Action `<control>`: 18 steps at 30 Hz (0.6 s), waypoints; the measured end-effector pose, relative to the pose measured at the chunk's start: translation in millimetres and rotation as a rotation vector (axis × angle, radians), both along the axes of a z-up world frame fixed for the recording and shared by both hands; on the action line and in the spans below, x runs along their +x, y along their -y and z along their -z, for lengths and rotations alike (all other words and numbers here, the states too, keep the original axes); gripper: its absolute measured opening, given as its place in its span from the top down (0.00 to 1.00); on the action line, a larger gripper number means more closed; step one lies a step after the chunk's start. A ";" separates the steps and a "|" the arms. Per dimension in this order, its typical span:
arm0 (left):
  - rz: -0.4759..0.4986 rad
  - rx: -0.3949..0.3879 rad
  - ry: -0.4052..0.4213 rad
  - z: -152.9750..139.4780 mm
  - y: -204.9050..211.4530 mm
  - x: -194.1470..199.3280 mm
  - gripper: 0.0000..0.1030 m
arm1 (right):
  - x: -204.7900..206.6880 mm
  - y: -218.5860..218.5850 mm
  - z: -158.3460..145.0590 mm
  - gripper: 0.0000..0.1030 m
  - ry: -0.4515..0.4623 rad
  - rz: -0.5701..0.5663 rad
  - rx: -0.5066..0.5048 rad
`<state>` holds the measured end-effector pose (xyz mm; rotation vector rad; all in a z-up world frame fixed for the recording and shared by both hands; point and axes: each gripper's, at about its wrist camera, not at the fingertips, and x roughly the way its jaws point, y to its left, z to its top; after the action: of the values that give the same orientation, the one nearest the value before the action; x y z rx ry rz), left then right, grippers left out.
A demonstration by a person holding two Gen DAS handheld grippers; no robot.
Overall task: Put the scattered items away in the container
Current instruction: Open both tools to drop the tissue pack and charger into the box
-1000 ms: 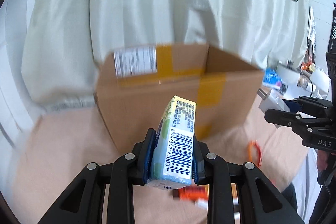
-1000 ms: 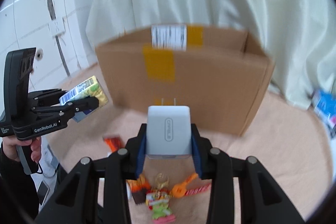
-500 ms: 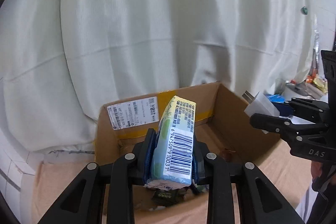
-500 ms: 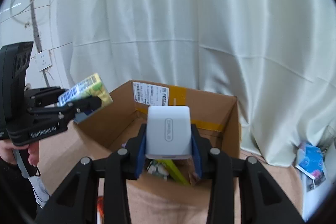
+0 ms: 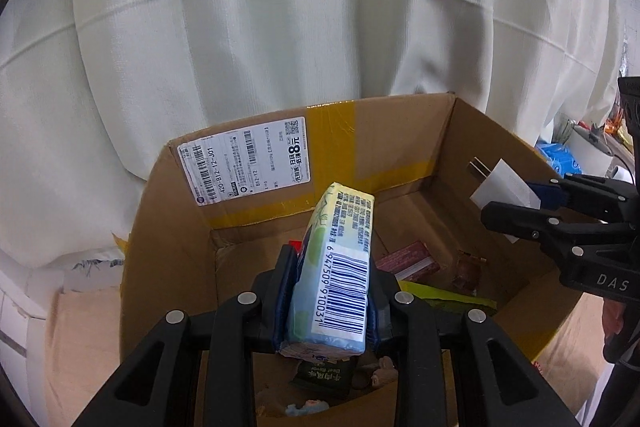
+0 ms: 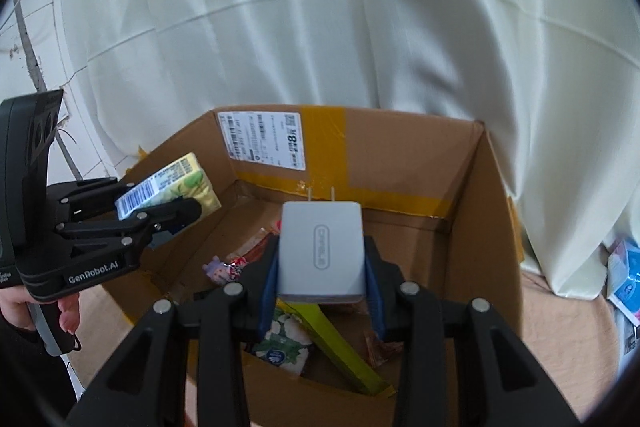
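Hand [image 6: 38,311] only rightward, charger [image 6: 322,253] perhaps gripped

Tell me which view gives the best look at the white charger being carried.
The right wrist view: the white charger fills the centre, its logo face and both prongs clear, clamped in the right gripper over the cardboard box. The left wrist view shows it only small and side-on at the right edge.

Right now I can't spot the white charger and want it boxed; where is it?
The white charger is clamped in the right gripper, prongs forward, held over the open cardboard box, right of the left gripper's tissue pack.
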<state>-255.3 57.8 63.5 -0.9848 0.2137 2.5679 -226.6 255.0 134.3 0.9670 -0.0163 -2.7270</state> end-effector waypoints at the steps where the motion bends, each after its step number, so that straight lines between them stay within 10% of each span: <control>1: -0.006 0.008 0.000 0.5 0.9 -0.7 0.69 | -1.1 -1.1 1.0 0.59 0.004 0.000 0.001; 6: -0.031 0.005 0.033 5.8 1.2 -6.8 0.68 | -9.3 -4.0 6.1 0.58 0.027 0.015 -0.002; 10: -0.035 0.017 0.047 8.1 2.2 -5.7 0.65 | -4.5 -9.4 5.0 0.29 0.007 0.024 -0.032; 18: -0.030 0.047 0.050 0.7 5.2 4.6 0.21 | 17.0 -12.3 -9.4 0.00 -0.052 0.032 -0.055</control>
<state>-250.7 52.6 62.8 -1.0414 0.1254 2.5592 -209.7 267.3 143.7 0.8878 -0.0984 -2.7647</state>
